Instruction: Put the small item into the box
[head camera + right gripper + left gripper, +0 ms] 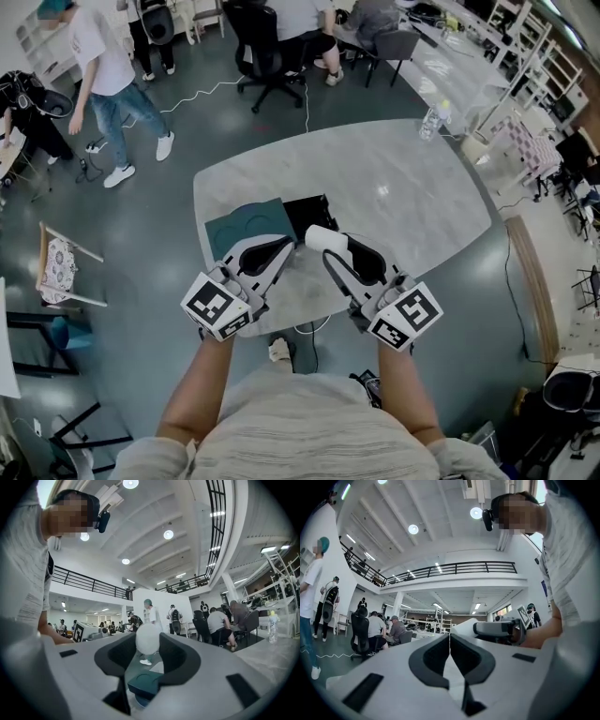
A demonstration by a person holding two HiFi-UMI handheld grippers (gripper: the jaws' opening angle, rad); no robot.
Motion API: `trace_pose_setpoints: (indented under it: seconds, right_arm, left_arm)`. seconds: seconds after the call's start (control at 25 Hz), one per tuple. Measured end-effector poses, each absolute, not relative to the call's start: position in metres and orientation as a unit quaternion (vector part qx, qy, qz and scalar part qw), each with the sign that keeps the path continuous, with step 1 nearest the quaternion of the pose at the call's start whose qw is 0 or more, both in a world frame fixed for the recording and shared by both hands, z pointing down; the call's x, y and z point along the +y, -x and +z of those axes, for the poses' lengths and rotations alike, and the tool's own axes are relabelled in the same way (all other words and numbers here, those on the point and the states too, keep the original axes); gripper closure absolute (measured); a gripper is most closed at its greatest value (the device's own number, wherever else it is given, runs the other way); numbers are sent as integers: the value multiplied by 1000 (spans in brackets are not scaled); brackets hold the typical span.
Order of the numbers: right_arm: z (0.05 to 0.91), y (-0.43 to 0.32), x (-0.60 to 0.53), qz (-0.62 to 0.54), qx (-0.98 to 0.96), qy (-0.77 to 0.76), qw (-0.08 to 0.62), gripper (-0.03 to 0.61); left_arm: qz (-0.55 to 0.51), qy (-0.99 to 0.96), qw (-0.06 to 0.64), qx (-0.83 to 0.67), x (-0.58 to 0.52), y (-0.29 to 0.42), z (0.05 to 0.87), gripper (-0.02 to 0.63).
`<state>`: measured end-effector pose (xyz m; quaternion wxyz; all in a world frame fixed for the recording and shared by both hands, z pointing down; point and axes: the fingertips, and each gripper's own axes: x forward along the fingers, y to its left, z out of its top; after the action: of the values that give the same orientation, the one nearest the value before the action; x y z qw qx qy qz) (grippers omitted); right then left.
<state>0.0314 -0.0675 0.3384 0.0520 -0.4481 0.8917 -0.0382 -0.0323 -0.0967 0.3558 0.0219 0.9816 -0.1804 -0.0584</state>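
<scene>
Right gripper [330, 251], clamped on the white small item [321, 236], has the black box [307, 212] just at 11 o'clock; left gripper [279, 248] closed, empty

Right gripper [327, 247] with small white item [321, 236] at black box's [309, 210] near edge, teal lid [246, 223] alongside.

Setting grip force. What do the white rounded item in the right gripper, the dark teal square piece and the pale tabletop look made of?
The white rounded item: matte, smooth, no glare; plastic or foam, can't tell which. The dark teal square piece: matte, pressed circles; likely card or moulded pulp. The pale tabletop: grey-veined, one light reflection; marble or marble-look laminate.
</scene>
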Motion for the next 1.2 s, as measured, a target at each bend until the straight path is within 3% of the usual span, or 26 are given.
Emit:
trace_pose_setpoints:
  seconds: [0.64, 1.2]
  right_arm:
    - [365, -55, -173, -59, 904, 423, -10, 411]
    - [406, -60, -256, -77, 937, 333, -68, 411]
  left_arm:
    - [-69, -970, 51, -229, -194, 29, 375, 592]
    - [-80, -946, 23, -313, -259, 12, 381, 592]
